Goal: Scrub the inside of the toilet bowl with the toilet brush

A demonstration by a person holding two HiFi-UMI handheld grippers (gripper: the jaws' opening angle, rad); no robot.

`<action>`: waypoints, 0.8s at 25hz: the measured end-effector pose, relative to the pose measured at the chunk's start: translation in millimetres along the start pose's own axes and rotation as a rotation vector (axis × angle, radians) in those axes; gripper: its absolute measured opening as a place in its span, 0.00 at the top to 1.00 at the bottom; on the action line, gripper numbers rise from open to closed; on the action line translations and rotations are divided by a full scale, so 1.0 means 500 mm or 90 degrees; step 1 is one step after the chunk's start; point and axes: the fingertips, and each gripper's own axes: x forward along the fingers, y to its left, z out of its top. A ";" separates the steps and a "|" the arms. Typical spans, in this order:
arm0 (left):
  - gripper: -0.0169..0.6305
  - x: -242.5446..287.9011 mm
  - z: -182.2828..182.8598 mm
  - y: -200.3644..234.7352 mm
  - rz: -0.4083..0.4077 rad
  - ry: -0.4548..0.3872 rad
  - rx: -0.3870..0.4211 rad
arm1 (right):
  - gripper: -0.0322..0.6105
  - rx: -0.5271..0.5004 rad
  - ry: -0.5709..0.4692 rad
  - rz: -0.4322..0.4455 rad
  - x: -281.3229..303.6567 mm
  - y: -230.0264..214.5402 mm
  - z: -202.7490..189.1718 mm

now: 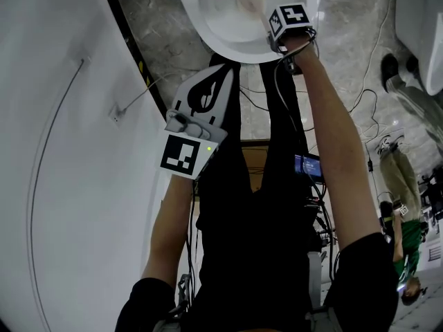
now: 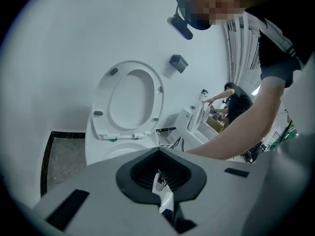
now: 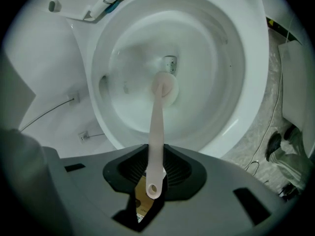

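Observation:
The white toilet bowl (image 1: 232, 43) lies at the top of the head view and fills the right gripper view, its rim (image 3: 248, 77) all round. My right gripper (image 1: 280, 39) (image 3: 152, 173) hangs over the bowl's near edge, shut on the pale handle of the toilet brush (image 3: 156, 132). The brush head (image 3: 165, 88) rests low in the bowl by the drain. My left gripper (image 1: 208, 92) (image 2: 160, 181) is held back near my body with its jaws together and nothing in them. It looks at the raised seat and lid (image 2: 130, 100).
A white wall (image 1: 62, 158) with a thin cable (image 1: 138, 95) runs along the left. Loose cables (image 1: 367, 95) cross the marble floor at right, beside another white fixture (image 1: 422, 26). Another person (image 2: 236, 100) stands by more toilets (image 2: 197, 119).

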 end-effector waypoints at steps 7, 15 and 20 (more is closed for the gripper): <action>0.96 -0.003 0.010 0.000 0.001 -0.006 0.002 | 0.79 -0.074 0.006 -0.104 -0.037 -0.048 0.012; 0.96 -0.009 0.017 0.002 0.003 -0.014 0.005 | 0.79 -0.177 -0.037 -0.254 -0.110 -0.084 0.068; 0.96 -0.007 0.015 0.002 0.002 -0.010 0.008 | 0.79 -0.241 -0.044 -0.306 -0.121 -0.089 0.096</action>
